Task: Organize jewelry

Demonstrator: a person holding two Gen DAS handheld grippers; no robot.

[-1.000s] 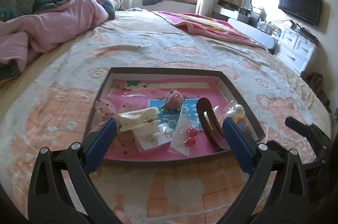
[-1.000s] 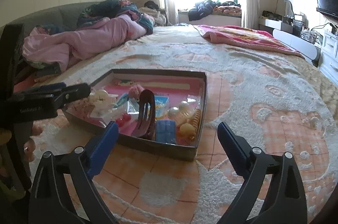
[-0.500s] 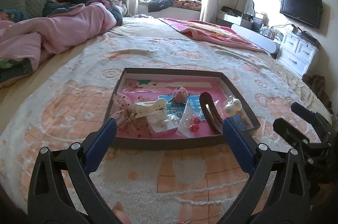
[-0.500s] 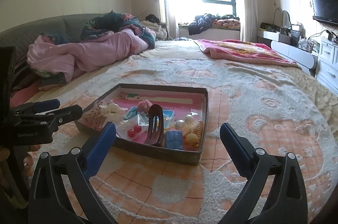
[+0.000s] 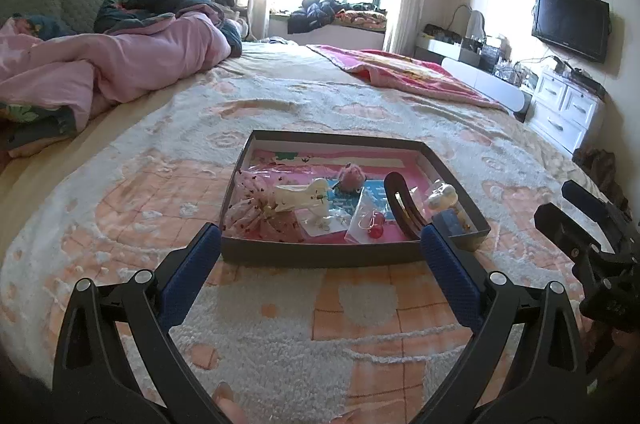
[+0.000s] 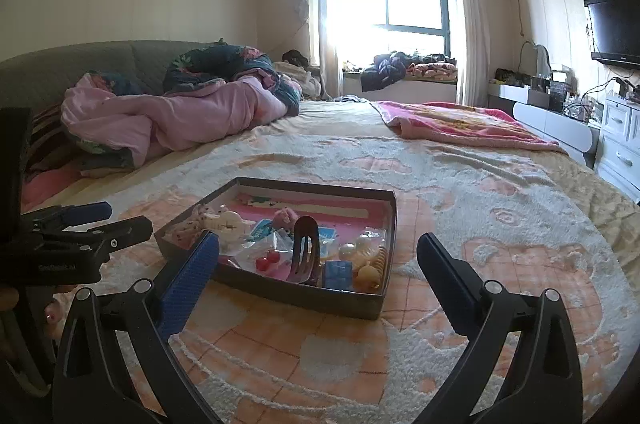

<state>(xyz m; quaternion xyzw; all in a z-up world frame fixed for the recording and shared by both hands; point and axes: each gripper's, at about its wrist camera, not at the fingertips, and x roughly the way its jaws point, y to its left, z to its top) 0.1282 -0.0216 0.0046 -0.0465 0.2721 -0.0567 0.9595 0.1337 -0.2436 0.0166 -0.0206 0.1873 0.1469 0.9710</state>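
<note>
A dark shallow box [image 5: 320, 256] with a pink floor lies on the bed blanket; it also shows in the right wrist view [image 6: 304, 298]. In it lie a brown hair claw [image 5: 402, 209] [image 6: 305, 250], a white clip [image 5: 304, 197], a pink fluffy piece [image 5: 352, 175], red beads in a clear bag [image 5: 374, 226] [image 6: 268, 260], pearl pieces [image 6: 360, 246] and a blue block [image 6: 338, 274]. My left gripper [image 5: 320, 252] is open and empty just before the box's near edge. My right gripper [image 6: 318, 256] is open and empty, near the box's near side.
The patterned peach and white blanket [image 5: 320, 324] covers the bed. A pink quilt heap [image 5: 132, 63] lies at the back left, a red blanket [image 5: 408, 71] at the back right. White drawers [image 5: 568, 107] and a wall TV [image 5: 570, 23] stand to the right.
Both grippers have drawn back and risen from the box, so it looks smaller and farther. Both stay open and empty. The box's contents have not moved.
</note>
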